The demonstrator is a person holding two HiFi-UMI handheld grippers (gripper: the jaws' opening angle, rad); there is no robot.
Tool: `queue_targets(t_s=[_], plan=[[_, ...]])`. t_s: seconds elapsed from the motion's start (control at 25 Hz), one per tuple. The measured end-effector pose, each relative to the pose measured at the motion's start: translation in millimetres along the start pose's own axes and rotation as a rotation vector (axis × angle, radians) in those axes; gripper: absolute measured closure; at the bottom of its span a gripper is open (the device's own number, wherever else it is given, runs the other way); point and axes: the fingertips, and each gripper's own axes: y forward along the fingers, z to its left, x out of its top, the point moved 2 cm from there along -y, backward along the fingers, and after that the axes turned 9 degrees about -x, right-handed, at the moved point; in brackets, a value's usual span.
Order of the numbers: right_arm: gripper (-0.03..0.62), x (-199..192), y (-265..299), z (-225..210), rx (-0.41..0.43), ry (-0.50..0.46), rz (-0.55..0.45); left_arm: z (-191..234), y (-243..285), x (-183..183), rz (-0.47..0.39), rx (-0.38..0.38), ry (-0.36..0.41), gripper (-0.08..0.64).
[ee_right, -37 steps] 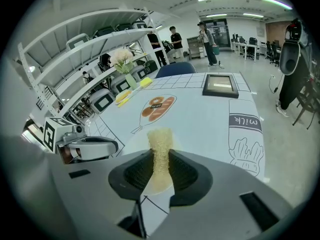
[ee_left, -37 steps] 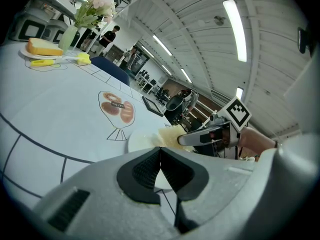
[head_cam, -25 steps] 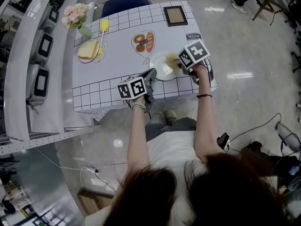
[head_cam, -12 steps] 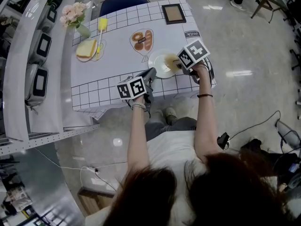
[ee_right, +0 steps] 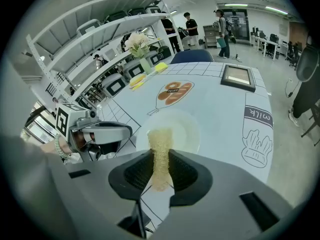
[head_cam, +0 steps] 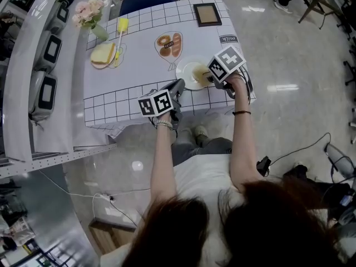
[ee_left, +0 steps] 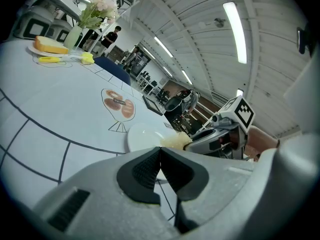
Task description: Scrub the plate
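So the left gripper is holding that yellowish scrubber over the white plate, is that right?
Not quite: it is the right gripper that holds the yellowish scrubber over the white plate, as the right gripper view shows. The left gripper has its jaws shut on nothing.

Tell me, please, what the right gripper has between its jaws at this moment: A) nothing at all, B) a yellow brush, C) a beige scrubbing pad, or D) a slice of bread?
C: the right gripper view shows the right gripper with its jaws closed on a beige scrubbing pad, whose far end lies over the white plate.
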Motion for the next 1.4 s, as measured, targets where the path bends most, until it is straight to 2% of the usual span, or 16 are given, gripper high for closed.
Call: queue_targets(t_s=[0.84,1.4], plan=[[0.514,14.9,21.9,40.8,0.065,-0.144,0.068,8.7,-25.4,1.6,-0.07,0.058,-0.027,0.549],[0.514,32.4,35.1,48.7,0.06,-0.198,0.042,17.9,-37.7,8.1,-0.117,0.09,-0.041,0.549]])
